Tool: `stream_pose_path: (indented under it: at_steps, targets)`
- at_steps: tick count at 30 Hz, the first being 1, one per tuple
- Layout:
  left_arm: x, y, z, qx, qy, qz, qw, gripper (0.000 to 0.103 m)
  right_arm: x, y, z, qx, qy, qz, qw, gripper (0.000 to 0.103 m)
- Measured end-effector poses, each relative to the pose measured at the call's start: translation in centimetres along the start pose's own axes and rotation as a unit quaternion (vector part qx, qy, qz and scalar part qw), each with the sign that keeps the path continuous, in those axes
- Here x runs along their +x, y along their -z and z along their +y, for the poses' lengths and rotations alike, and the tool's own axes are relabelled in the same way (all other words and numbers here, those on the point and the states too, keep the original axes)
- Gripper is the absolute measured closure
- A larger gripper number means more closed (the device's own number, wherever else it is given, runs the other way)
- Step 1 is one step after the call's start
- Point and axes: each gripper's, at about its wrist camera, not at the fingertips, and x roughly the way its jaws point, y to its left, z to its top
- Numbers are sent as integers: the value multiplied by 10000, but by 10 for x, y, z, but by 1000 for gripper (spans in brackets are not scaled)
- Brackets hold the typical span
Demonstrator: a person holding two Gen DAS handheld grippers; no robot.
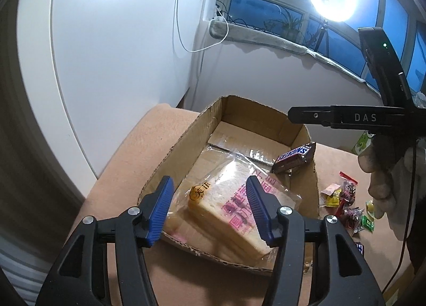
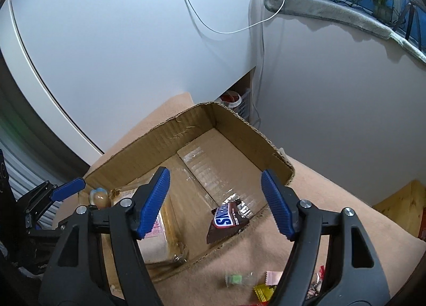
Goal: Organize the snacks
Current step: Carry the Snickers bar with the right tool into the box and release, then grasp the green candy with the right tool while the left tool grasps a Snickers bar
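A cardboard box (image 1: pixel 255 117) stands on a tan cloth. Inside it lies a wrapped loaf of sliced bread (image 1: pixel 226 207) with pink print. My left gripper (image 1: pixel 209 181) hovers over the loaf, open, with its blue pads apart from the wrapper. A Snickers bar (image 1: pixel 295 157) leans tilted on the box's right wall. In the right wrist view my right gripper (image 2: pixel 215 173) is open above the Snickers bar (image 2: pixel 226 222), not touching it. The bread (image 2: pixel 157 236) is mostly hidden behind one finger. The box wall (image 2: pixel 159 143) rises behind.
Several small wrapped candies (image 1: pixel 343 199) lie on the cloth right of the box, also seen as candies (image 2: pixel 263 287) near the right gripper. A green carton (image 1: pixel 362 142) stands further right. A hand (image 1: pixel 380 181) holds the right gripper. White wall and cupboard stand behind.
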Motion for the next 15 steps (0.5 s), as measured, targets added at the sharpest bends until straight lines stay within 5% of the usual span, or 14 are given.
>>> stream_pose_path:
  at_steps: [15]
  targets:
    - [-32, 3, -24, 130, 175, -227, 9995, 47, -61, 19, -6, -44, 177, -300, 9994, 29]
